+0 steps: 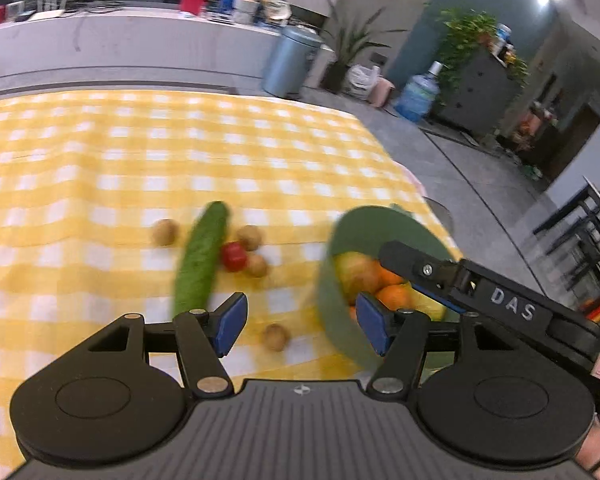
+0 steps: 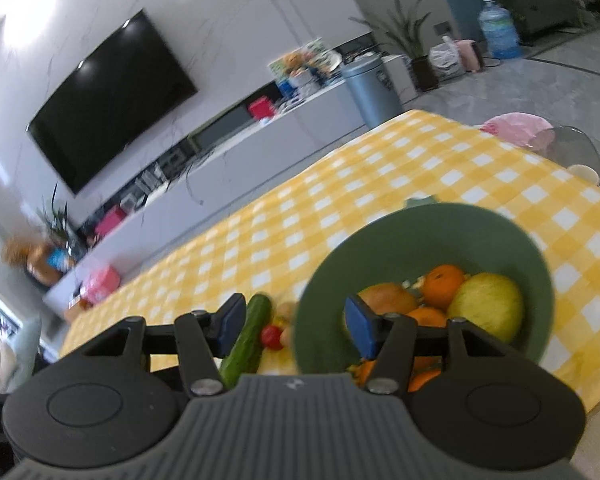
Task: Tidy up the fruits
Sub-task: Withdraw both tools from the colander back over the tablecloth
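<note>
Hovering low over the yellow checked tabletop [image 1: 100,168], the left claw [image 1: 298,326] is spread wide with nothing between its blue pads. Just past it lies a small brown fruit [image 1: 276,337]. To the right, the right claw [image 2: 296,326] is spread too, one finger reaching over the near rim of the green bowl [image 2: 440,232], which holds oranges [image 2: 444,285] and a yellow-green fruit [image 2: 487,305]. Farther left lie a cucumber [image 1: 202,258], a red tomato [image 1: 234,256] touching it, and more small brown fruits [image 1: 165,232] loose on the cloth.
</note>
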The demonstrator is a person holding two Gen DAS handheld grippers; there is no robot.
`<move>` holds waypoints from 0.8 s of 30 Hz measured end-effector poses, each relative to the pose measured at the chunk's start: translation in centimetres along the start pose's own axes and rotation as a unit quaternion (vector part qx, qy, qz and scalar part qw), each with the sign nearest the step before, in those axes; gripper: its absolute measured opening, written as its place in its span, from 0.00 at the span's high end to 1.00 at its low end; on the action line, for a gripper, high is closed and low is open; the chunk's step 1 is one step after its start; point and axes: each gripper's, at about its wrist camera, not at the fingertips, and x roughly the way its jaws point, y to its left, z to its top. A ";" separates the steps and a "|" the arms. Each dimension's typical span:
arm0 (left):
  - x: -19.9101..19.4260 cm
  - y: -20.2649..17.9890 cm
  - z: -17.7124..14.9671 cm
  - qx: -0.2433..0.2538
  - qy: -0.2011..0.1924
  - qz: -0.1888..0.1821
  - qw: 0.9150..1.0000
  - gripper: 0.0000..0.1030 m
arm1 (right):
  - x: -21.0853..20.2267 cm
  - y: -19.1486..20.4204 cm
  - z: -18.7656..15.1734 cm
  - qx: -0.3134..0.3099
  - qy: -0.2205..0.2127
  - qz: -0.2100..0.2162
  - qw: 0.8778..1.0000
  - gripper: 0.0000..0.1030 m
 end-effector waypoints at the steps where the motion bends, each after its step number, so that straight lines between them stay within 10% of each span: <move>1: -0.3 0.6 -0.1 -0.006 -0.001 0.009 1.000 0.29 | 0.1 0.6 -0.2 -0.008 0.007 0.001 1.000 0.48; 24: 2.0 11.7 -1.4 -0.111 0.040 0.084 0.989 0.29 | 8.4 7.3 -5.7 -0.140 0.157 -0.138 0.968 0.59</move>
